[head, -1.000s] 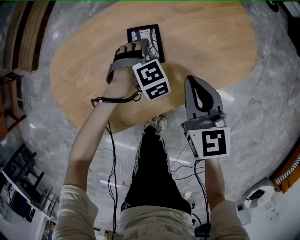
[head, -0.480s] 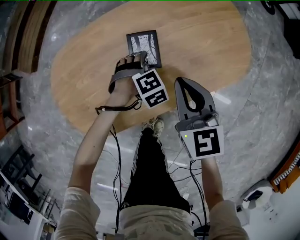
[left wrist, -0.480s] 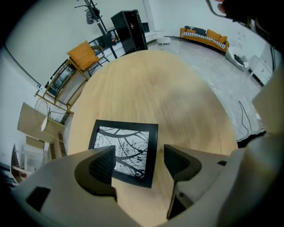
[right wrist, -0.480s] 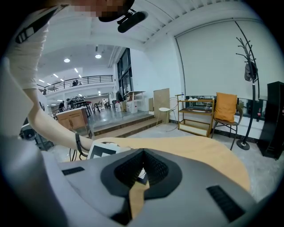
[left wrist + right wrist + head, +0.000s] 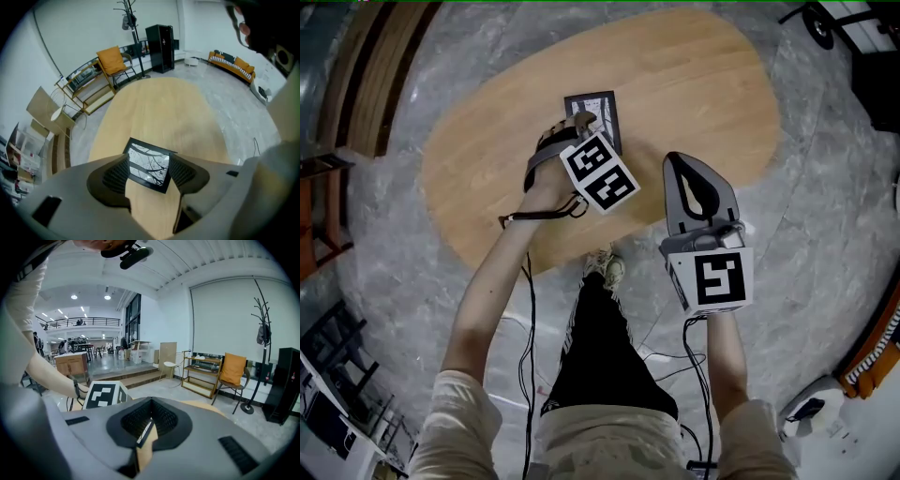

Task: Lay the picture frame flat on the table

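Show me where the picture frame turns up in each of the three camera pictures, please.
Head view: picture frame upper middle, flat on the wooden table, just beyond the left tongs.
Left gripper view: lower centre, showing in the gap of the closing jaws, not gripped.
Right gripper view: perhaps the thin dark-edged sliver seen between the right tongs; too slight to be sure.
Shared landmark: the wooden table, in all three.

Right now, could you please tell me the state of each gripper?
Left gripper: open, jaws closing; the picture frame lies flat between them, not gripped.
Right gripper: shut, holding nothing.
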